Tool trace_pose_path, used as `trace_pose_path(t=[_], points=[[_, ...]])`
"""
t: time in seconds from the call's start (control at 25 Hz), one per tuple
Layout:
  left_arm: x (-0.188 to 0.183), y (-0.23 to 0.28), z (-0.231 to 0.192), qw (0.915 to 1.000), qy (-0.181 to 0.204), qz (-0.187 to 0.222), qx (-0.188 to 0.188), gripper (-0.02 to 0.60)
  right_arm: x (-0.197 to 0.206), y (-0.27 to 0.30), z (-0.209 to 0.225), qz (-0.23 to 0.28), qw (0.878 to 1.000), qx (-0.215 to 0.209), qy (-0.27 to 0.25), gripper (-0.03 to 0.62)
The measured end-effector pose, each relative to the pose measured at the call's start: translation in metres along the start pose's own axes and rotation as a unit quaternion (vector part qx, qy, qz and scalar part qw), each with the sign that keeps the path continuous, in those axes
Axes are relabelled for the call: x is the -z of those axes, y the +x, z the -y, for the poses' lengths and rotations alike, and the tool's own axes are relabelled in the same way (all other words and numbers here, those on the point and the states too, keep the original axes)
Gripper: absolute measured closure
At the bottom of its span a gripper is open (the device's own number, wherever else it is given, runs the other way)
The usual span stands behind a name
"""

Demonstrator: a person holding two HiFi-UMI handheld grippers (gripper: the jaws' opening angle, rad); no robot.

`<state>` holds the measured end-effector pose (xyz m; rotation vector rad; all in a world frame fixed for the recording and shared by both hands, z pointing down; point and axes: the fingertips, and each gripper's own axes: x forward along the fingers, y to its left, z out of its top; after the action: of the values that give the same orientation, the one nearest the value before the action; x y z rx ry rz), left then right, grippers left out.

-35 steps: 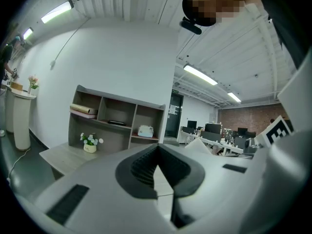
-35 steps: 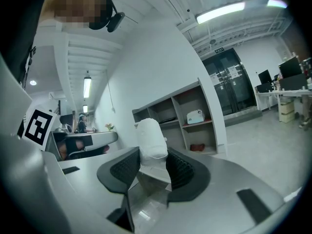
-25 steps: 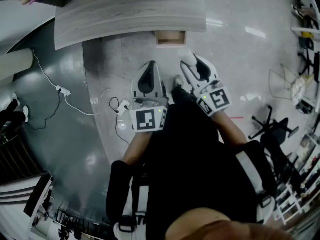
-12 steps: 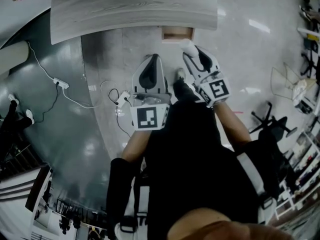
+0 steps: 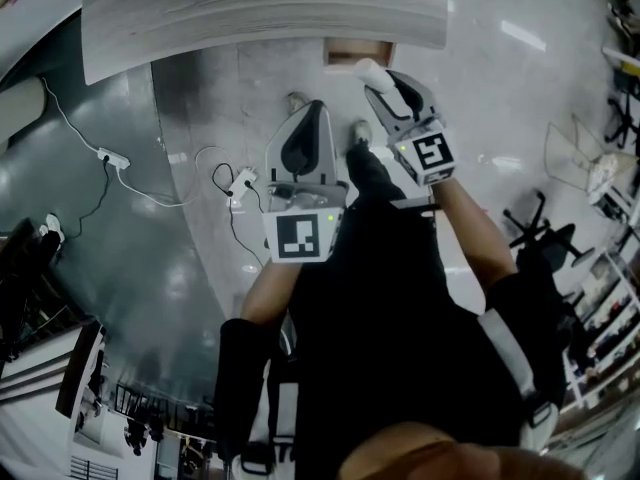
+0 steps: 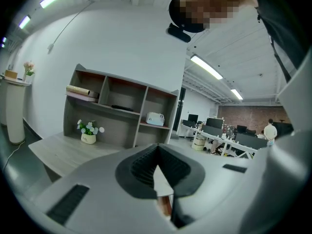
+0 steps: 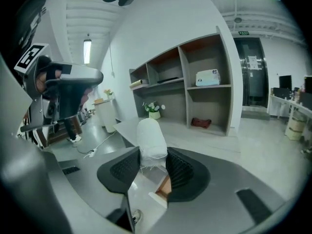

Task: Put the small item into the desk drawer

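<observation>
1. Right gripper view: a small white cloth-wrapped roll (image 7: 150, 136) is gripped by its lower end in the right tool (image 7: 152, 155).
2. The left tool (image 6: 157, 150) is held closed and empty.
3. Risk: with so shallow a grip the roll could be tipped out and dropped short of the open wooden drawer (image 5: 357, 54) under the grey wood-grain surface (image 5: 260, 8).

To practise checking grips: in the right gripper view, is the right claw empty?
No: the right claw is clamped on a white bundle that stands between its pads.
</observation>
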<state>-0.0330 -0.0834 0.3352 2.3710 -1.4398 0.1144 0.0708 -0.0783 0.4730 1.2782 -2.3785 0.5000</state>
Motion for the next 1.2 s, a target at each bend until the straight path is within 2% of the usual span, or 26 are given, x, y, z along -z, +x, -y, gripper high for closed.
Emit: trace_pose_path(t=[0.6, 1.2], points=[[0.027, 0.013, -0.011, 0.9997, -0.009, -0.021, 0.003, 0.581, 0.101, 0.061, 0.016, -0.101, 0.992, -0.007, -0.071, 0.436], [0.046, 0.025, -0.031, 0.9992, -0.012, -0.037, 0.0, 0.581, 0.171, 0.111, 0.037, -0.176, 0.978, -0.01, -0.108, 0.436]])
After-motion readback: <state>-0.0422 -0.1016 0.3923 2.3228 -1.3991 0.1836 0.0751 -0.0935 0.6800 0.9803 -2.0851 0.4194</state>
